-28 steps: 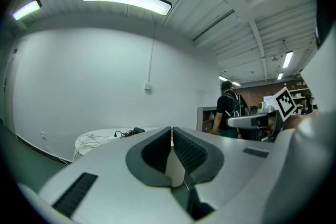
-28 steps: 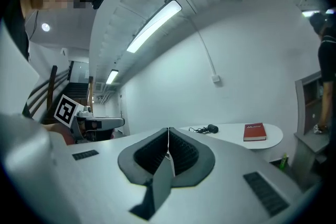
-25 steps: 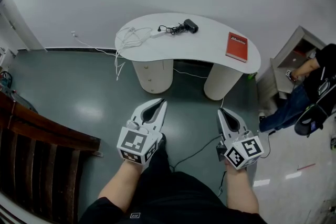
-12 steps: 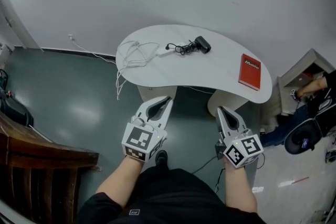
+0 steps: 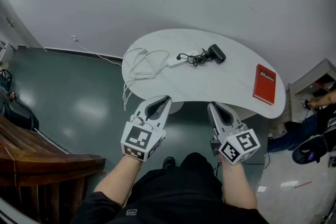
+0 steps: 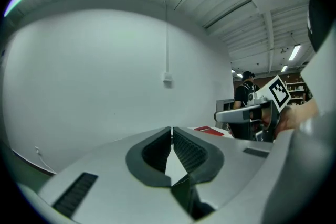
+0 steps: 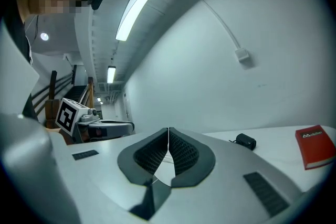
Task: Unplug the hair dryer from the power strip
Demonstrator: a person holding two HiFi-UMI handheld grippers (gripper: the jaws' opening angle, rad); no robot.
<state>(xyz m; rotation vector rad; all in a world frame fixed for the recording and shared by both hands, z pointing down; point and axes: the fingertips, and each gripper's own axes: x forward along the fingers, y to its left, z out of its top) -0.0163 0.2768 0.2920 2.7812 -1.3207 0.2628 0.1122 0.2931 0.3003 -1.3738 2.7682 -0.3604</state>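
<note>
A black hair dryer (image 5: 216, 53) lies on the white curved table (image 5: 231, 86), and its dark cord (image 5: 194, 57) is bunched beside a white power strip (image 5: 177, 61). My left gripper (image 5: 167, 98) is at the table's near edge, shut and empty. My right gripper (image 5: 211, 106) is beside it at the same edge, also shut with nothing held. In the right gripper view the hair dryer (image 7: 245, 141) lies beyond the closed right gripper (image 7: 168, 131). In the left gripper view, the left gripper (image 6: 171, 130) is shut and the dryer is hidden.
A red book (image 5: 264, 83) lies at the table's right end. White cable loops (image 5: 144, 63) spread over its left end and hang off the edge. A wooden chair (image 5: 47, 160) stands at the left. A person (image 5: 320, 113) is at the far right by a cabinet.
Both grippers have moved forward, side by side, from over the open floor up to the table's near edge. Their jaws stayed shut.
</note>
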